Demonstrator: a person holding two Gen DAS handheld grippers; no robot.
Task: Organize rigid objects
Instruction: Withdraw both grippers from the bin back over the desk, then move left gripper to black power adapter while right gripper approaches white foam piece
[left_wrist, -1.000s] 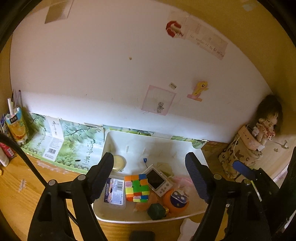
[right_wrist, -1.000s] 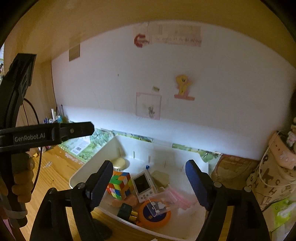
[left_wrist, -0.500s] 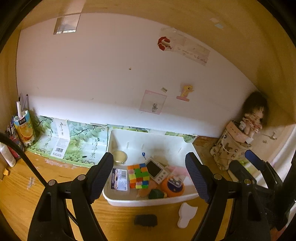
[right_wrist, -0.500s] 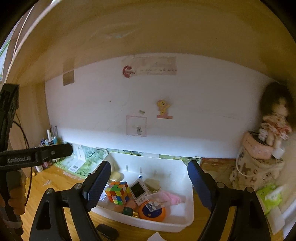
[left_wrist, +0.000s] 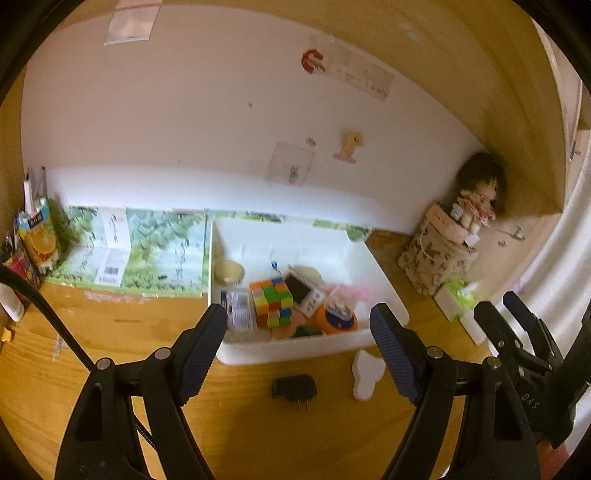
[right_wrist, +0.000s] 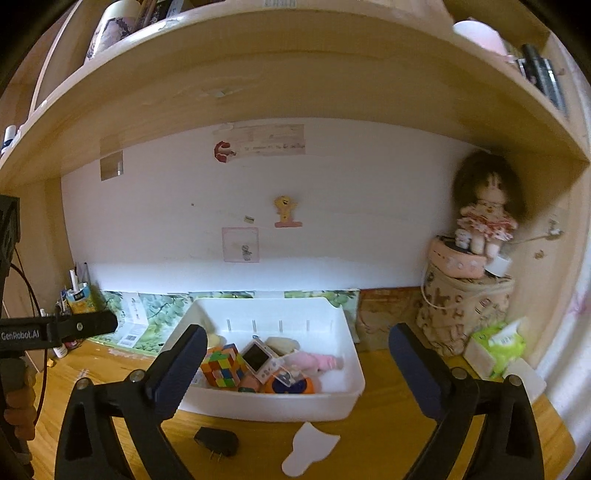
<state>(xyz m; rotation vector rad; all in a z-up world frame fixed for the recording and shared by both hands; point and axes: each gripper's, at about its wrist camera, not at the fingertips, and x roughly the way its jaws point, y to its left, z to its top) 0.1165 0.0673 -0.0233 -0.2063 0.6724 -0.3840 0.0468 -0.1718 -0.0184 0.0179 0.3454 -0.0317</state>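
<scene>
Bin, white plastic, sits ahead of both hand-held grippers on the wooden surface, holding a colour cube, a small white handheld game and an orange disc toy. Left hand-held gripper and right hand-held gripper both hang with fingers spread apart, gripping nothing. Between them and the bin's near rim lie a black plug adapter and a white cutout on bare wood.
</scene>
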